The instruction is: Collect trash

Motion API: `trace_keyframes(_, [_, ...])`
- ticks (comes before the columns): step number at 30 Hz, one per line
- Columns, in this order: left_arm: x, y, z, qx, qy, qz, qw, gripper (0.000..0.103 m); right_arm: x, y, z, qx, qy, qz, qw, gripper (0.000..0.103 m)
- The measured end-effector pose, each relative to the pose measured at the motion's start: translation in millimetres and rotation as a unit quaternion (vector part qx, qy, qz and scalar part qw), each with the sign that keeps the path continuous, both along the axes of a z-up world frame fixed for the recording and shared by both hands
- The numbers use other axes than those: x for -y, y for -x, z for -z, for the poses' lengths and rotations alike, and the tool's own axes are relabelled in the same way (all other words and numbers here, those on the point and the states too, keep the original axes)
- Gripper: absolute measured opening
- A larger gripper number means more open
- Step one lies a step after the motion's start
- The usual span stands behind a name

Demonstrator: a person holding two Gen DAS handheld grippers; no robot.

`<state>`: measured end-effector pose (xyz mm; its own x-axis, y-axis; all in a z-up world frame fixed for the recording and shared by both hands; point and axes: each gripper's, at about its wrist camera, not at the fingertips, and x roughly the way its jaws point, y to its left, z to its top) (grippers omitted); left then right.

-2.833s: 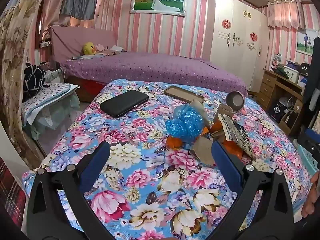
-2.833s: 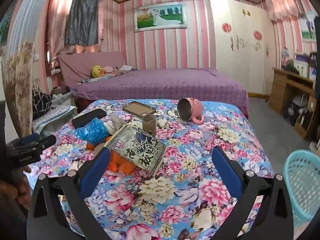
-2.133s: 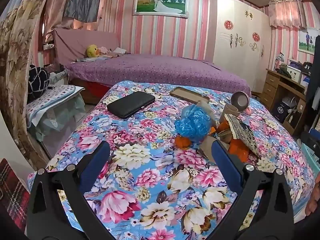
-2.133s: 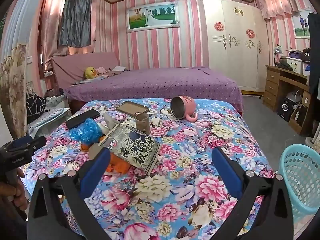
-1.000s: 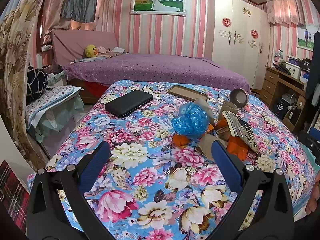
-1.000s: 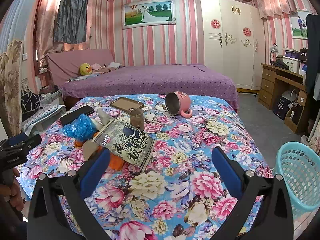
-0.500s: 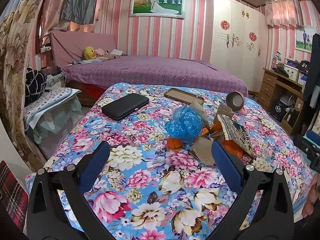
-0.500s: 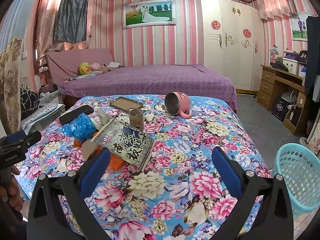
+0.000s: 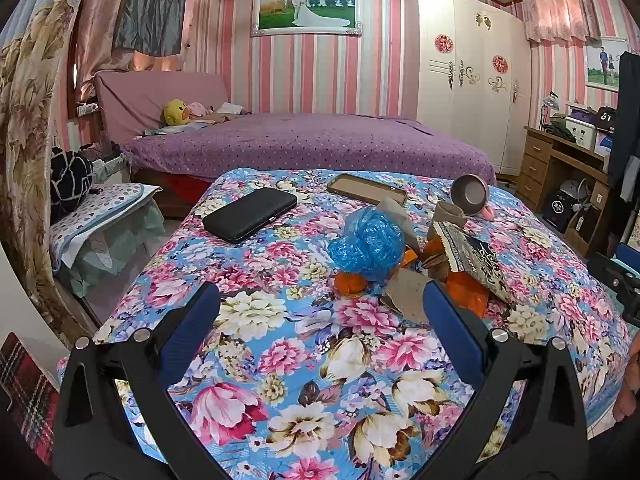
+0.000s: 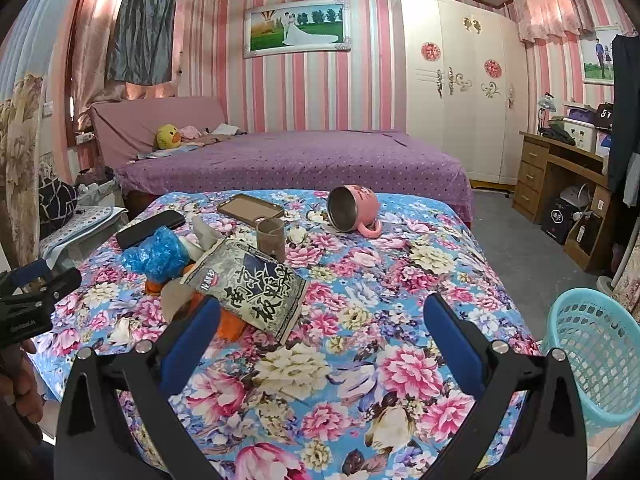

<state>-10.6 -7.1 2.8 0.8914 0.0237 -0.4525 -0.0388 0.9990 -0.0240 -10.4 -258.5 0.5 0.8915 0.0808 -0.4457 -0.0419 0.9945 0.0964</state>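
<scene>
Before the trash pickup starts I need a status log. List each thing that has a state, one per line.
Left tool: open, empty, above the floral cloth.
Right tool: open, empty.
Pink mug: tipped on its side, mouth towards the camera.
Snack bag: lying flat on orange scraps.
Blue plastic bag: crumpled, in the pile.
Cardboard tube: standing upright.
Black case: closed, lying flat.
Laundry basket: upright on the floor.

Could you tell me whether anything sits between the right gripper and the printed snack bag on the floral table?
Nothing visible does. The right gripper is open and empty, and the printed snack bag lies just ahead of its left finger, resting on orange scraps. Only bare floral cloth separates them.
</scene>
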Motion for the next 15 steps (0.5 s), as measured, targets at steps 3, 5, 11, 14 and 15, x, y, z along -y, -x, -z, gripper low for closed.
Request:
trace_keyframes(3, [-1.5, -1.6, 0.5, -0.002, 0.003, -0.002, 1.0, 0.098, 2.0, -0.2, -0.2, 0.005, -0.002, 0.003, 1.0, 0.099])
trace_keyframes(5, [-3.5, -0.6, 0.9, -0.002, 0.01, -0.001, 0.9999, 0.098, 2.3, -2.7, 1.5, 0.003, 0.001, 0.009, 1.0, 0.099])
trace_keyframes(11, [-12.2, 1.2, 5.3, -0.002, 0.027, -0.01, 0.9996, 0.098, -0.7, -14.9, 6.6, -0.003, -0.014, 0.02, 1.0, 0.099])
trace_keyframes(14, [-25.2, -3.1, 10.9, -0.011, 0.064, -0.022, 0.9976, 0.098, -4.0, -19.9, 4.8, 0.005, -0.024, 0.022, 0.999, 0.099])
trace_keyframes(15, [-29.2, -4.1, 12.0, -0.011, 0.077, -0.026, 0.9966, 0.098, -7.6, -20.8, 4.3, 0.012, -0.014, 0.022, 1.0, 0.099])
